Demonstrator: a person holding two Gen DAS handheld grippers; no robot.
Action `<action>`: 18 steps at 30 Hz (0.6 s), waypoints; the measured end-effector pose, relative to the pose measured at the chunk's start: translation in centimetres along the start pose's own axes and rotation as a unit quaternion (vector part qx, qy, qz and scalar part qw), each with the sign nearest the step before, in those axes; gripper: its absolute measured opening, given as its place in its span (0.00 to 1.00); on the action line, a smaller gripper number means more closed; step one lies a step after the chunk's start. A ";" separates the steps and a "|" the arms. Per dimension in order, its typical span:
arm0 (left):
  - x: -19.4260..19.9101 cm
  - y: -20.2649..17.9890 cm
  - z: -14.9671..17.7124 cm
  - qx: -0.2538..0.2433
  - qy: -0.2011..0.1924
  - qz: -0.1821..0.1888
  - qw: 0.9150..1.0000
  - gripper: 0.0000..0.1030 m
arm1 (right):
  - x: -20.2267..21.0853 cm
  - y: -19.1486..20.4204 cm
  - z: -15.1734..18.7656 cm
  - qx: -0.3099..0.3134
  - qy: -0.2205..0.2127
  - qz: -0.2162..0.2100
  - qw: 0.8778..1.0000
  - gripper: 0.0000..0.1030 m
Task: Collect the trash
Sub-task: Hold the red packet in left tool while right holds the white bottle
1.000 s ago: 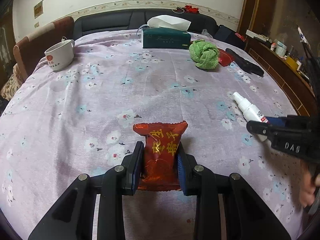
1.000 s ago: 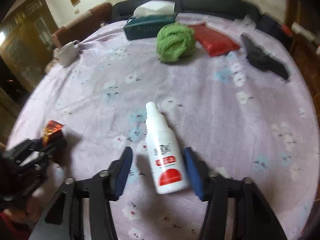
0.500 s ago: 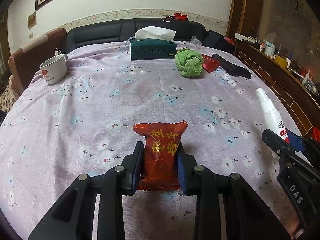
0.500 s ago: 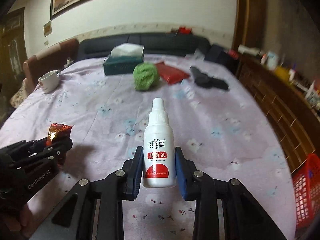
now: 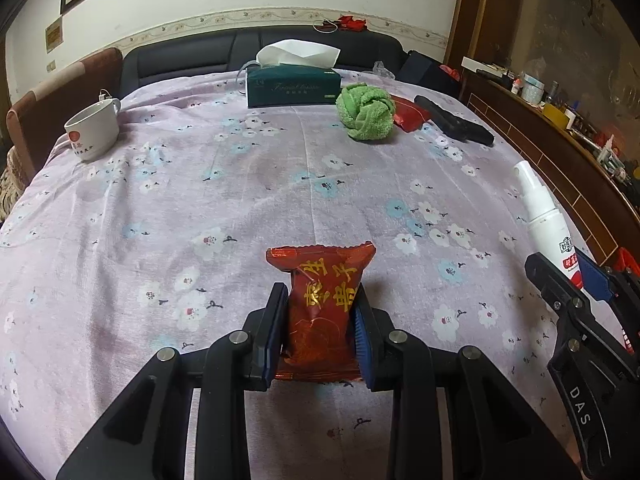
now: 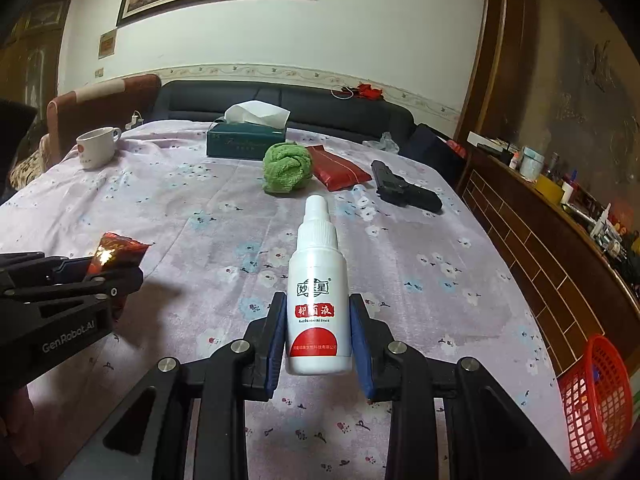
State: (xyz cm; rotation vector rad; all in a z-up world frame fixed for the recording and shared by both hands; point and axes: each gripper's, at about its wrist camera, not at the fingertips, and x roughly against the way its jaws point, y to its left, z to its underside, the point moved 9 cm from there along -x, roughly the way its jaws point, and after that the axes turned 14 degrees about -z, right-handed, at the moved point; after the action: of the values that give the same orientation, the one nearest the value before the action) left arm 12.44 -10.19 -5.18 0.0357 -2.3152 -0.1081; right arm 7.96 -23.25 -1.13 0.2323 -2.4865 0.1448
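- Two pieces of trash are in my grippers at once, one in each, both lifted clear of the flowered purple tablecloth (image 5: 168,208).
- My left gripper (image 5: 318,332) is clamped on a red snack wrapper (image 5: 320,304) with gold characters; the blue pads press its two sides and its crimped top edge stands above the fingertips.
- My right gripper (image 6: 318,334) grips a white spray bottle (image 6: 318,300) with a red label, its nozzle pointing away from me and up; the pads sit against the bottle's lower body on both sides.
- From the left wrist view I see the right gripper and its bottle at the right edge, well apart from the wrapper.
- From the right wrist view the left gripper is at the left edge, with the wrapper's end sticking out past it.
- A red mesh basket (image 6: 596,396) stands on the floor beyond the table's right side, low in the right wrist view.
- Further back on the table: a white cup (image 5: 94,130) on the left, a dark green tissue box (image 5: 292,86), a crumpled green cloth (image 5: 364,116), a red pouch (image 6: 340,168) just beside the cloth, and a black pistol-shaped object (image 6: 404,188) to the right of that.
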 end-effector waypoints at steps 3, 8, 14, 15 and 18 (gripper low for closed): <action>0.0 -0.1 0.1 -0.001 0.001 0.002 1.000 0.28 | 0.1 0.0 0.0 0.002 0.000 0.000 1.000 0.31; 0.0 -0.1 0.2 -0.001 0.003 0.003 1.000 0.28 | 0.1 0.1 0.1 0.002 0.003 0.001 1.000 0.31; 0.0 -0.1 0.2 -0.001 0.004 0.003 1.000 0.28 | 0.1 0.1 0.1 0.006 0.003 0.000 1.000 0.31; 0.0 0.0 0.2 -0.001 0.003 0.002 1.000 0.28 | 0.1 0.2 0.2 0.006 0.004 0.000 1.000 0.31; 0.0 0.0 0.2 -0.002 0.004 0.003 1.000 0.28 | 0.1 0.2 0.2 0.007 0.006 0.000 1.000 0.31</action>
State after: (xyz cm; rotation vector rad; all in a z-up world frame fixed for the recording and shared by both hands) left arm 12.31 -10.21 -5.32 0.0285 -2.3063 -0.1088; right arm 7.73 -23.11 -1.30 0.2374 -2.4743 0.1629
